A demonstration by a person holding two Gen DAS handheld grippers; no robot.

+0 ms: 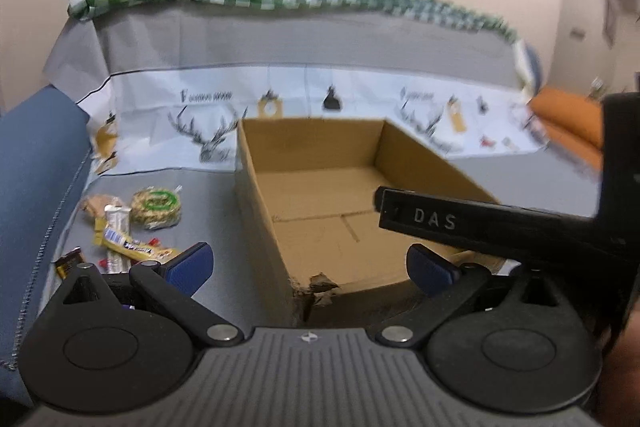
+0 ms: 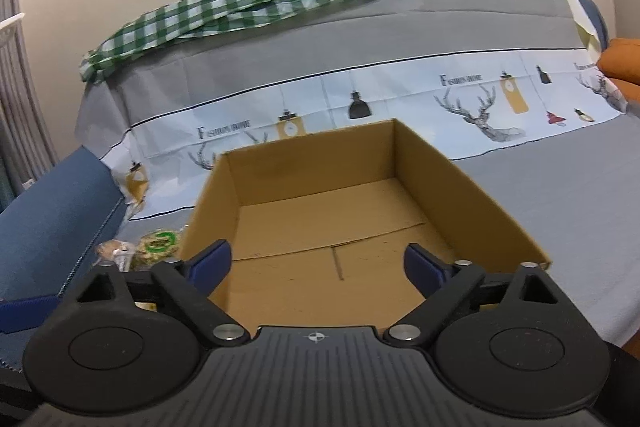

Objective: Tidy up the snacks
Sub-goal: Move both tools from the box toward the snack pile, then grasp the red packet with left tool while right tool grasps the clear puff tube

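Observation:
An open cardboard box [image 1: 256, 187] [image 2: 460, 183] stands on a grey printed cloth, and nothing lies in it. To its left is a pile of snacks: a round green-labelled pack [image 1: 157, 207] [image 2: 158, 245], yellow wrapped bars [image 1: 120, 245] and a tan packet [image 1: 98, 205]. My left gripper [image 1: 310, 265] is open over the box's torn near corner, with nothing between its blue pads. My right gripper [image 2: 318, 263] is open above the box's near part, also holding nothing. A black arm of the right tool [image 1: 472, 227] crosses the left wrist view.
A green checked cloth [image 2: 280, 1] lies along the sofa back. A blue sofa arm [image 1: 36, 163] rises at the left, and an orange cushion [image 1: 568, 123] sits at the right. Bare grey cloth [image 2: 580, 211] stretches right of the box.

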